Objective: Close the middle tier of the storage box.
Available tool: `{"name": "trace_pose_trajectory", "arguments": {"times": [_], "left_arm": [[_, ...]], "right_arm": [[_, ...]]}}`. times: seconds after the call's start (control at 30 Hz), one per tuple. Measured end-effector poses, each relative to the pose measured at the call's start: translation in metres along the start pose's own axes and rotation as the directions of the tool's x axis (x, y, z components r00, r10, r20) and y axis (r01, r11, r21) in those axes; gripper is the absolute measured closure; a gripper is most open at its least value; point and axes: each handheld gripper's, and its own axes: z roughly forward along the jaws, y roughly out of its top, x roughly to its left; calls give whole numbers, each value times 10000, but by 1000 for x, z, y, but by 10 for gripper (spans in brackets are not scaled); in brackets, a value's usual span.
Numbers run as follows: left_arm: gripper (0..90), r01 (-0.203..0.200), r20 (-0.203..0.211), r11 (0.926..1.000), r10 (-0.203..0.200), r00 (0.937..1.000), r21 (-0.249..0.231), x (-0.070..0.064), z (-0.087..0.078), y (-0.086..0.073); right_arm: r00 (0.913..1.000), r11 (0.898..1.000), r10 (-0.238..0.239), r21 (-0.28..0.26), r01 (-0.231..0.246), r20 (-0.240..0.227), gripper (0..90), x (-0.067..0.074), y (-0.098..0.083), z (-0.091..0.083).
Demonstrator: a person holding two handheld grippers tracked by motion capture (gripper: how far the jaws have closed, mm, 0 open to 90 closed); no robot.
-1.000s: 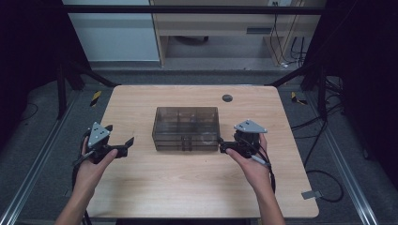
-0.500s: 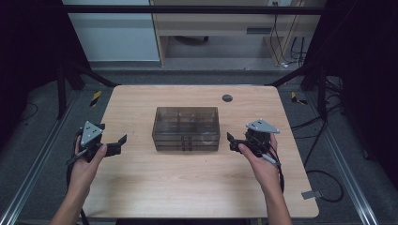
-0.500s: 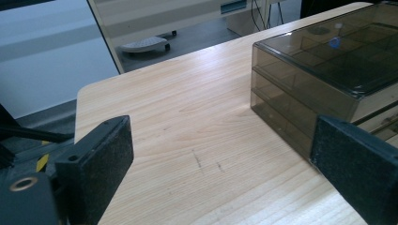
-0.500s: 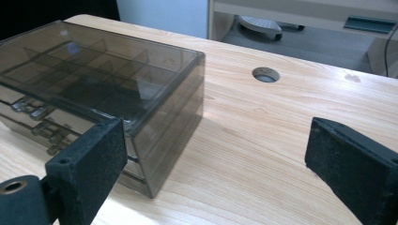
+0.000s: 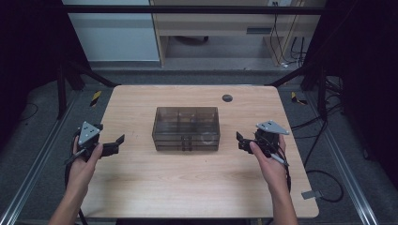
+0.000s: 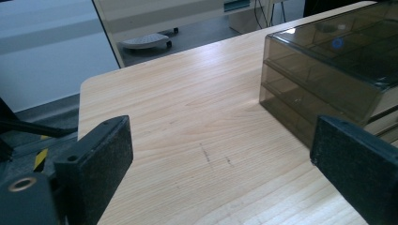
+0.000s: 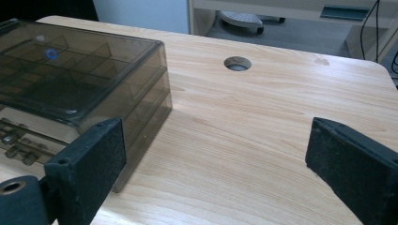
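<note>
My left gripper (image 5: 115,143) and right gripper (image 5: 240,139) flank the smoked drawer box (image 5: 186,128) at mid-table (image 5: 187,187), jaws spread, holding nothing. I judge approach comes next: stay level with the front drawer knobs (image 5: 187,140), advancing slowly.

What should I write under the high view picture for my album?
Two open grippers, left and right, flank a smoky drawer box.

tabletop (image 5: 187,183): pale wood with fine grain lines
drawer box (image 5: 186,127): smoky translucent grey-brown
left tongs (image 5: 112,144): black, grey plate
right tongs (image 5: 241,142): black, grey plate
floor tape (image 5: 95,97): yellow-and-black stripes
</note>
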Motion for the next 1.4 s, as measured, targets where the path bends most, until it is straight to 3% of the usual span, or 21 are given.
{"name": "trace_pose_trajectory", "arguments": {"times": [0.37, 0.57, 0.93, 1.1, 1.2, 1.4], "left_arm": [[43, -261, -94, 9997, 261, 9996, 21, 12, 5, -12], [41, -257, -106, 9997, 257, 9996, 21, 17, 8, -18], [33, -393, -245, 9988, 385, 9990, -295, 30, 13, -25], [31, -319, -90, 9992, 317, 9995, -241, 32, 17, -29], [30, 134, 180, 9991, -127, 9998, -399, 31, 19, -31], [29, -177, 160, 9998, 178, 9997, -47, 30, 25, -34]], "right_arm": [[9988, 9998, -139, -127, 145, 473, 77, -22, -10, -2], [9987, 9999, -124, 84, 120, 500, 71, -30, -21, 3], [9957, 9980, -623, 152, 614, 688, 76, -41, -41, 13], [9948, 9971, -765, 118, 758, 671, 74, -42, -45, 15], [9949, 9969, -793, 48, 792, 626, 73, -43, -47, 16], [9938, 9968, -803, 19, 804, 768, 74, -47, -51, 19]]}}
